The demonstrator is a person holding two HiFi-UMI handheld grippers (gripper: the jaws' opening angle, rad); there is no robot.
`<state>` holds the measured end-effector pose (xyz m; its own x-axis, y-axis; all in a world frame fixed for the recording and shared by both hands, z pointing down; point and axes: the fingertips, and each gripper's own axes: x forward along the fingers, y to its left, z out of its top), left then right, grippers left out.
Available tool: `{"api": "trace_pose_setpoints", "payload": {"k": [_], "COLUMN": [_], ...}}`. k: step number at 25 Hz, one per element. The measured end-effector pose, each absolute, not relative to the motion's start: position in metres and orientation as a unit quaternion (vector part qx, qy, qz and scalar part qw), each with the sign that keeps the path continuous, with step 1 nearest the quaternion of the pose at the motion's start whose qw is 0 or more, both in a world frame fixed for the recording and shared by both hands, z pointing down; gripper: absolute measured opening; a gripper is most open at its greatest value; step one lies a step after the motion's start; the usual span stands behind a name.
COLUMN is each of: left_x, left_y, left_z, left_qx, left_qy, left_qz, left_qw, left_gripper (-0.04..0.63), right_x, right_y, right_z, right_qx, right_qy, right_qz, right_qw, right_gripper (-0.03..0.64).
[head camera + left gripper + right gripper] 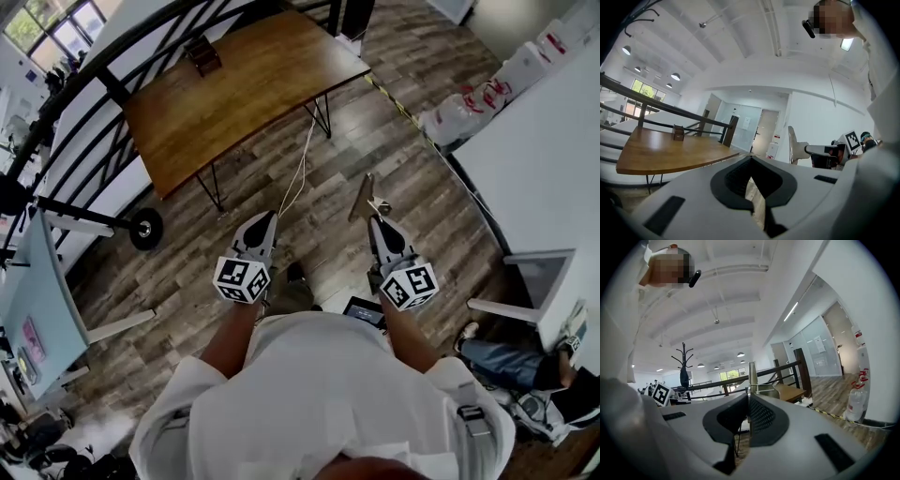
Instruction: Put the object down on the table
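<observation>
Flat metal tool (364, 197) stands clamped in the right gripper (375, 220), its thin blade rising up and forward out of the jaws. From the right gripper view it shows edge-on and upright, with a small crosspiece just above the closed pads (759, 416). It is held in the air over the plank floor (187, 272), well short of the wooden table (253, 84). The left gripper (265, 217) is level with the right and near it, its jaws drawn together at the tips with nothing between them; only floor shows through the slit lower down. Both grippers point forward toward the table, held out in front of the person's torso on bent forearms, marker cubes (242, 279) facing up. On the far side of the table sits a small dark box (202, 54); what is in it cannot be made out.
</observation>
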<state>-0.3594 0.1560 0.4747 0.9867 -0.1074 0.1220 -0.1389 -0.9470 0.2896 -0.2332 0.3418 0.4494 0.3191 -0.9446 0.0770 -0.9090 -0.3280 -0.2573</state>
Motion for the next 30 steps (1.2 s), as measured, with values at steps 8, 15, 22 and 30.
{"api": "trace_pose_setpoints", "payload": {"k": [8, 15, 22, 30], "left_x": [-0.324, -0.285, -0.213, -0.099], "left_y": [0.079, 0.054, 0.039, 0.006], "left_z": [0.472, 0.465, 0.475, 0.459], "left_qx": [0.983, 0.982, 0.982, 0.983], "left_qy": [-0.072, -0.059, -0.051, -0.073], "left_qz": [0.034, 0.029, 0.036, 0.040], "left_qw": [0.167, 0.175, 0.179, 0.166], "left_gripper": [0.014, 0.014, 0.014, 0.014], "right_x": [-0.187, -0.149, -0.077, 0.051], "right_y": [0.279, 0.259, 0.250, 0.207], "right_z": [0.445, 0.436, 0.455, 0.441], "right_qx": [-0.813, -0.822, -0.829, -0.812], "right_qy": [0.568, 0.555, 0.539, 0.565], "right_qz": [-0.109, -0.103, -0.114, -0.099], "right_qw": [0.069, 0.073, 0.093, 0.105], "right_gripper": [0.026, 0.026, 0.026, 0.026]}}
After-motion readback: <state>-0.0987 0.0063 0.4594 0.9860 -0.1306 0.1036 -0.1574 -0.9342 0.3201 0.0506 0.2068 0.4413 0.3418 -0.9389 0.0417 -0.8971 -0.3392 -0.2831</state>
